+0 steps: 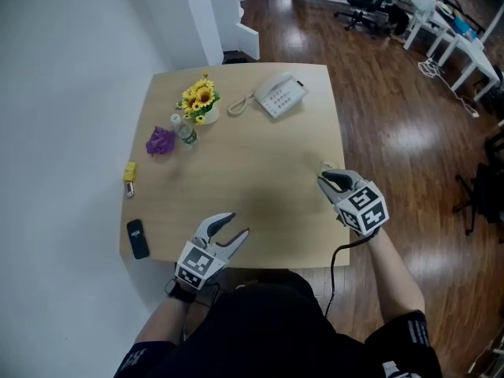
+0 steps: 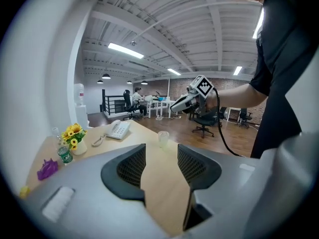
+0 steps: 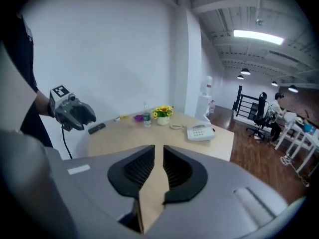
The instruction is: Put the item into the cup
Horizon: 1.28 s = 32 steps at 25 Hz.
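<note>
A small clear cup [image 2: 163, 138] stands near the table's right edge; in the head view the cup [image 1: 326, 166] is faint, just past my right gripper's tips. My right gripper [image 1: 324, 181] hovers by it, its jaws a narrow gap apart with nothing between them, as the right gripper view [image 3: 158, 151] shows. My left gripper [image 1: 239, 224] is at the near edge, open and empty [image 2: 161, 156]. Loose items lie far left: a crumpled purple thing [image 1: 160, 141], a small yellow object [image 1: 130, 172] and a black remote [image 1: 138, 239].
A vase of sunflowers [image 1: 200, 101], a small bottle [image 1: 186, 135] and a white desk phone [image 1: 279, 96] stand at the table's far side. A white wall runs along the left; wood floor and office chairs [image 1: 362, 10] lie to the right and beyond.
</note>
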### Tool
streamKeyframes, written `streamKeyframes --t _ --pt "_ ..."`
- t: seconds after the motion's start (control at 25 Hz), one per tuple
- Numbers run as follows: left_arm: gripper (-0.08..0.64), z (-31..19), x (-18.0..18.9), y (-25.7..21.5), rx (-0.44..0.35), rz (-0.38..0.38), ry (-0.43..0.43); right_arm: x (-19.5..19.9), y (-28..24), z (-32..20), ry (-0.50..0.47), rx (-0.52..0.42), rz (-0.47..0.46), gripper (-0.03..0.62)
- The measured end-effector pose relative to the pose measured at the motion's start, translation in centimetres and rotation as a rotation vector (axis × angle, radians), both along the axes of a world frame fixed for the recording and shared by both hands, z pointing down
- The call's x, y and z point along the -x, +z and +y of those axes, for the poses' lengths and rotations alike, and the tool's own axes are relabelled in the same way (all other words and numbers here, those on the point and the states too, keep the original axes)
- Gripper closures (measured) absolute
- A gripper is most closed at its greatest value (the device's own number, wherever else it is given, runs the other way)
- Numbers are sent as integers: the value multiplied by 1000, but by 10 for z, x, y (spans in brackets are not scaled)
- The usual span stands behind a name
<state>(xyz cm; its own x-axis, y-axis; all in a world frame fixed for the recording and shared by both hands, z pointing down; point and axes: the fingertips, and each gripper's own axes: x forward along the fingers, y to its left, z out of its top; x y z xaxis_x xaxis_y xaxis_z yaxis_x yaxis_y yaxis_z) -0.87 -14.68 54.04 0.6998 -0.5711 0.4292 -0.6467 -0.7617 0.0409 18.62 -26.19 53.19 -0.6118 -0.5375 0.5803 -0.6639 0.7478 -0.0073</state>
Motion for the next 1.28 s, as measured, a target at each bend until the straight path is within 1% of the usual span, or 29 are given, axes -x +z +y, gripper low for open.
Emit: streamKeyframes --t 0.16,0.28,0.44,0.6,0.72,0.84,1.04,1.28 --pt "365 39 29 -9 -24 11 14 47 -34 68 24 -20 -157 545" --pt "365 77 57 -10 -31 20 17 73 -51 120 61 -49 -238 566" --pt "365 133 96 -7 -18 35 11 93 -63 185 137 -78 -324 583" --pt "365 183 130 -3 -6 34 3 104 -69 242 216 -66 -435 584" --pt "365 211 149 0 6 39 -1 116 -69 280 245 -57 -445 584" --pt "365 229 156 0 5 48 6 135 -70 314 229 -53 -444 584" --pt "365 240 150 -8 -20 75 13 161 -67 351 192 -41 -431 584" --pt "365 246 136 -19 -43 90 17 170 -69 370 140 -46 -425 584"
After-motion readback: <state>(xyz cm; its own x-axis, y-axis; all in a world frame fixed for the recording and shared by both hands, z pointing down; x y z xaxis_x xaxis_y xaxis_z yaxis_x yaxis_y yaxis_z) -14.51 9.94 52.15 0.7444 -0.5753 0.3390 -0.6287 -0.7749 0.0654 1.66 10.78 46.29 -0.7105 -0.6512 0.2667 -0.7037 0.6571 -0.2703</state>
